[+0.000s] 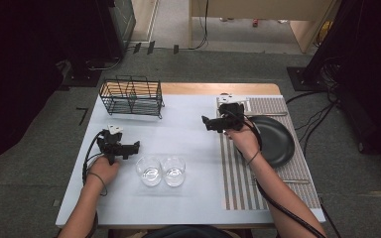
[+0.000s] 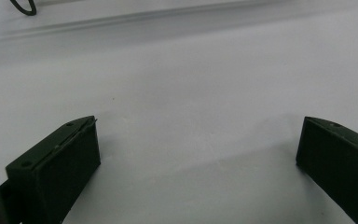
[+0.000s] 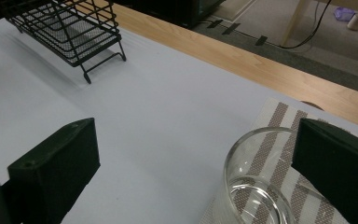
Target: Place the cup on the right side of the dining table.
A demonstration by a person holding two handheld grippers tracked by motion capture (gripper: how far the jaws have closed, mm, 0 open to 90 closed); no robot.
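Left tongs (image 1: 135,145) gape wide over bare tabletop (image 1: 178,124), beside two glasses (image 1: 161,170); right tongs (image 3: 200,158) spread open around a third glass (image 3: 254,182) at the striped mat's (image 1: 238,178) edge.

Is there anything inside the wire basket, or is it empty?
Empty. The basket shows only its own black wires and dividers in the high view, and the right gripper view shows bare mesh inside.

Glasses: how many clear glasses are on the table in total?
3. Two stand side by side on the white table near the person: left glass, right glass. A third glass stands at the edge of the striped mat, between the jaws of the open right gripper.
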